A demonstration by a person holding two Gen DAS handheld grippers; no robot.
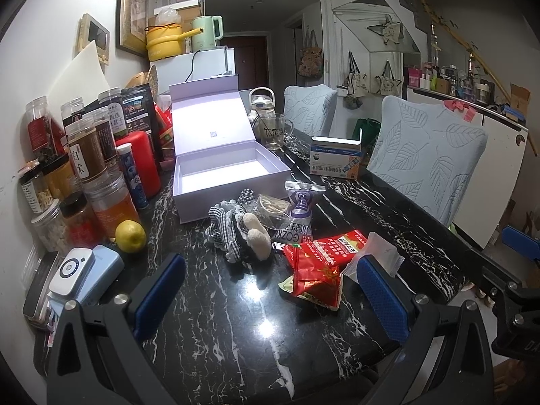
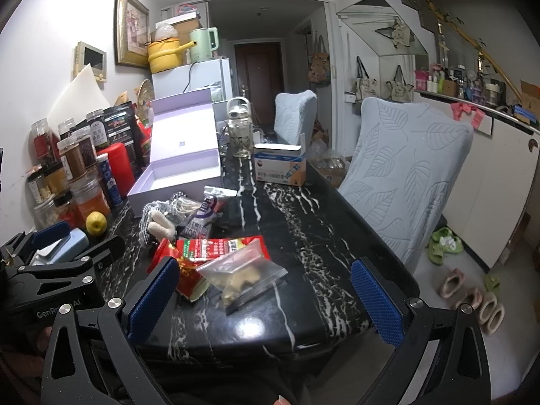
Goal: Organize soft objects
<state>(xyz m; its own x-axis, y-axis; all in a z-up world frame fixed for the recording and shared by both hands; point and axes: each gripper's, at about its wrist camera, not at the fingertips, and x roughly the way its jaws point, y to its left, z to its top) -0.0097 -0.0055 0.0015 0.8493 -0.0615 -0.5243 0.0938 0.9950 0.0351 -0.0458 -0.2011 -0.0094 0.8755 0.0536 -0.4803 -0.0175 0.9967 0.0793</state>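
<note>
An open lilac box with raised lid stands on the black marble table. In front of it lie a checked fabric piece with fluffy cream pompoms, a clear bag of bands, a purple pouch, red snack packets and a clear zip bag. My left gripper is open and empty, just short of the pile. My right gripper is open and empty, its left finger beside the red packet.
Jars, tubes and a red canister crowd the table's left side, with a lemon and a blue-white device. A glass mug, a medicine box and two covered chairs stand beyond.
</note>
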